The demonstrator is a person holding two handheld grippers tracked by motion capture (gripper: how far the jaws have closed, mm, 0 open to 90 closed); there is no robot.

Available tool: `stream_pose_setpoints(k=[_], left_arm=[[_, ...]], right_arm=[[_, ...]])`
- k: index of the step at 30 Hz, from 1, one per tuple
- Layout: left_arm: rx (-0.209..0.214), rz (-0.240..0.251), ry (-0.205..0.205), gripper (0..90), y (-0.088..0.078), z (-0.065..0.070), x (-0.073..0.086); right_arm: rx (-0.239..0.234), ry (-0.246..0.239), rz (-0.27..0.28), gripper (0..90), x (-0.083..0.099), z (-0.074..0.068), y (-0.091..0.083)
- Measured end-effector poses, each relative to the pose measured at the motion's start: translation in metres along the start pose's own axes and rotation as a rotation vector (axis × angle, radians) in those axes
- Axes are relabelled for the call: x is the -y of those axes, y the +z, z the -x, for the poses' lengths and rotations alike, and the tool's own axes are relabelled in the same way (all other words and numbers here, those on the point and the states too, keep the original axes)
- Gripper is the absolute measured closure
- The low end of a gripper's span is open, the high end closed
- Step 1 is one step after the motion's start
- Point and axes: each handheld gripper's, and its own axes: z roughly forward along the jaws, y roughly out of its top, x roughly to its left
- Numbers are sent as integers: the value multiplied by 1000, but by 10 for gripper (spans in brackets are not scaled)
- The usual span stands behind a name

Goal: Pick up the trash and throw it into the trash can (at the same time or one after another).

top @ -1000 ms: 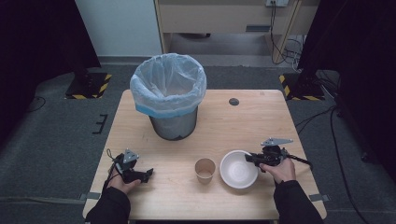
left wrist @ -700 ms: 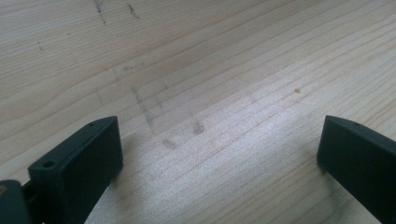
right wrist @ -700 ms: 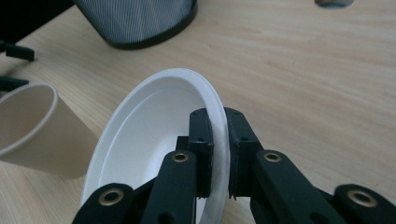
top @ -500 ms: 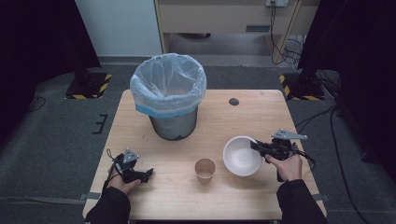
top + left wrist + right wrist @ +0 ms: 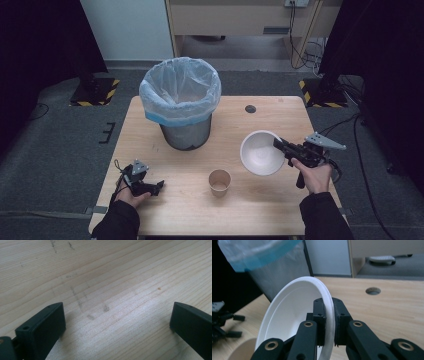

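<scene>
My left gripper (image 5: 159, 187) is lying low at the near left corner of the surface (image 5: 260, 210), pale wood with a fine straight grain and a few faint grey scuffs. In the left gripper view its two blocky matte-black jaws are standing wide apart, with nothing but bare wood between them.

My right gripper (image 5: 277, 143) is clamping the rim of the white bowl (image 5: 260, 152) at the near right. In the right gripper view the bowl (image 5: 294, 315) is a thin, smooth, round shell with a rolled lip, and I am pinching that lip from both sides, one black pad inside the wall and one outside, jaws nearly closed on it. The bowl is tilting up on edge, its hollow facing away from my hand, lifted clear of the wood.

Just left of the bowl, between my two hands, a small brown paper cup (image 5: 219, 181) is standing upright, round mouth open, apart from the bowl.

Farther back, left of centre, a grey cylindrical bin (image 5: 181, 102) with a fine mesh-like wall is standing, lined with a thin crinkled translucent bag, bluish where it folds over the rim.

Beyond the bowl, a small round dark hole (image 5: 250, 108) is showing near the far edge of the wood.
</scene>
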Motion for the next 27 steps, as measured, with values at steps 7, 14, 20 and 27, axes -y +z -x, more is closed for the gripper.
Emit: stream_pose_setpoints(k=[7,14,20,27], left_arm=[[1,0,2,0,1,0,-1],[1,0,2,0,1,0,-1],[1,1,1,0,1,0,-1],[1,1,0,0,1,0,-1]], right_arm=[[-55,26,160,830,-22,-7,-10],[-77,22,260,830,-44,-17,-12],[-101,14,331,830,-71,-30,-8],[-108,13,398,830,-96,-43,1]])
